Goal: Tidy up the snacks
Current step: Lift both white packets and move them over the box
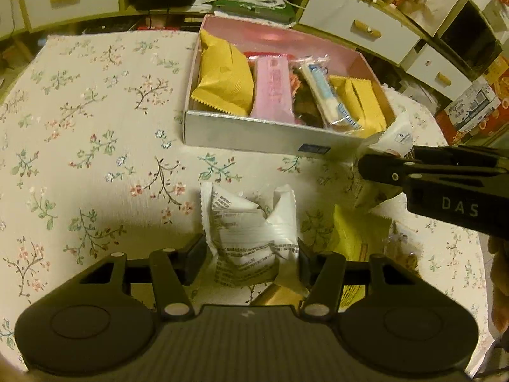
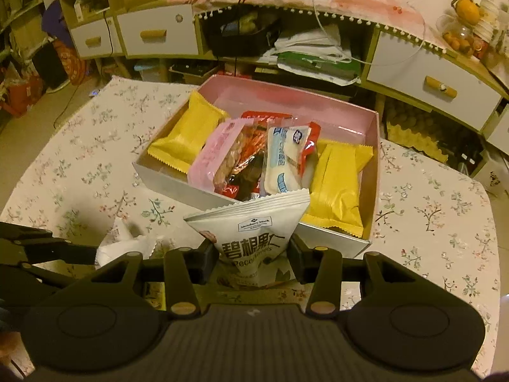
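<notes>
On the flowered tablecloth (image 1: 95, 121), the left gripper (image 1: 251, 256) is closing on a white snack packet (image 1: 251, 222), while the right gripper (image 2: 251, 254) is clamping a pecan packet (image 2: 254, 226) just before the box (image 2: 178, 181). Next, likely, comes lifting over the near wall; room is showing only toward the box's far side.

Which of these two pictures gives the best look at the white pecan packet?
The right wrist view: the pecan packet faces the camera, label readable, held in the right tongs. The left wrist view shows only a corner of it behind those tongs.
</notes>
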### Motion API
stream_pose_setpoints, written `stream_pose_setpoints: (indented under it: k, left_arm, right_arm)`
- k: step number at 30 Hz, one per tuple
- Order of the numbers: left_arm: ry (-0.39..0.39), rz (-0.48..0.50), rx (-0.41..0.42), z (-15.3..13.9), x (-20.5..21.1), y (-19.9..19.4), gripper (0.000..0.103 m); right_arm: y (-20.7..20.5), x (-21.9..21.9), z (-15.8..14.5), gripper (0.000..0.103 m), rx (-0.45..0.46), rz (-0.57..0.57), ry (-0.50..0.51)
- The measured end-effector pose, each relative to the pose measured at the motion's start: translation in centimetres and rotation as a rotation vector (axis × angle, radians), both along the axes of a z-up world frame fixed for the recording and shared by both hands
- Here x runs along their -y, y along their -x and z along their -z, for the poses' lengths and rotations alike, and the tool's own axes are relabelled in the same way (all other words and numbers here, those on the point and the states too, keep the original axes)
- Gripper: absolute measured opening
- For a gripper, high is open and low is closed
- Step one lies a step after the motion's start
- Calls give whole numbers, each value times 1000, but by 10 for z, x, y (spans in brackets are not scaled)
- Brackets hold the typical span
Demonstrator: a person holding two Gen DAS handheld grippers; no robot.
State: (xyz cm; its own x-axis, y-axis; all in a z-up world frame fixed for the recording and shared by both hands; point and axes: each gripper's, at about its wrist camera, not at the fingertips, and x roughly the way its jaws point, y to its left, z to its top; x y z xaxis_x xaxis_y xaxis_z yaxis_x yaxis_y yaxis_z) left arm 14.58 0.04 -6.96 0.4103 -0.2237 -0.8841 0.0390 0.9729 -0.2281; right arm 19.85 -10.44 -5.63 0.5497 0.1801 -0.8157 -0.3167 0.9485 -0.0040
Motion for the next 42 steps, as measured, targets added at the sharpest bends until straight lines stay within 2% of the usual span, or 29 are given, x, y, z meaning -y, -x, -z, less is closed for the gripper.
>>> stream_pose_setpoints:
  k: [11, 20, 24, 33, 37, 42]
  left_arm:
    - [66, -34, 82, -34, -14, -4, 62]
    - [103, -48, 204, -68, -8, -9, 62]
    - [94, -51, 245, -73, -1, -19, 62]
    - [136, -63, 303, -83, 16, -50, 62]
    - [159, -65, 314, -84, 23, -67, 62]
    - [148, -55, 327, -82, 29, -81, 62]
  right_arm:
    - [6, 17, -29, 41, 32, 31, -123]
    - [5, 36, -46, 41, 74, 78, -216]
    - [1, 47, -47, 41, 84, 118, -240]
    - [-12, 71, -45, 41, 102, 204, -290]
    - [-19, 83, -43, 41, 110, 243, -313]
    - [-30, 93, -37, 41, 112, 268, -337]
